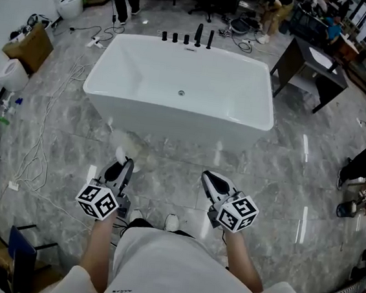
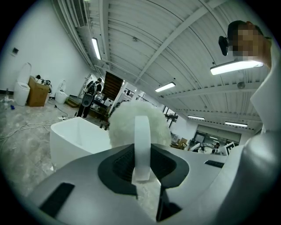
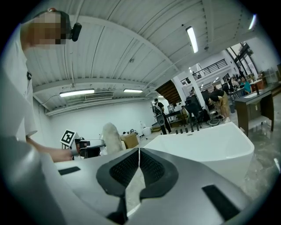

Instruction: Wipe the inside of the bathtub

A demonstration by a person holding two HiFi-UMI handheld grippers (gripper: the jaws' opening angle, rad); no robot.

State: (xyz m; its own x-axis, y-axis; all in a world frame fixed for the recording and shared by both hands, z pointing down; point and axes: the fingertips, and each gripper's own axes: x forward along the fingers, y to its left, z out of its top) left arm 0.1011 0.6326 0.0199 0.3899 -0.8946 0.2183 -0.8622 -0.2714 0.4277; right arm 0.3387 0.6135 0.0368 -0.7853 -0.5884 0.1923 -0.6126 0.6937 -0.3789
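Gripper on the left [image 1: 122,171], held in the person's left hand, with its jaws clamped on a flat white band [image 2: 141,147]. The band stands upright between the dark pads and belongs to a fluffy white pad [image 2: 120,125] that bulges just beyond the jaw tips. In the head view the fluffy white pad [image 1: 129,149] hangs over the floor [image 1: 283,179], short of the near outer wall of the bathtub and apart from its rim. Right gripper [image 1: 210,180], held level with the left and well apart from it, has its jaws pressed together along a thin seam with nothing between them; its own view shows the fluffy white pad [image 3: 109,137] off to the left. Each gripper carries its marker cube on the side nearest the person. Bathtub [image 1: 151,74], white and rectangular, stands straight ahead of both grippers on grey marbled floor, its interior bare apart from a small drain [image 1: 181,93] in the middle of its bottom. A row of black fittings [image 1: 187,38] stands along the far rim. Loose cables [image 1: 40,140] trail over the floor at left, near a cardboard box [image 1: 30,45], and a dark table [image 1: 312,65] stands to the right of the bathtub.
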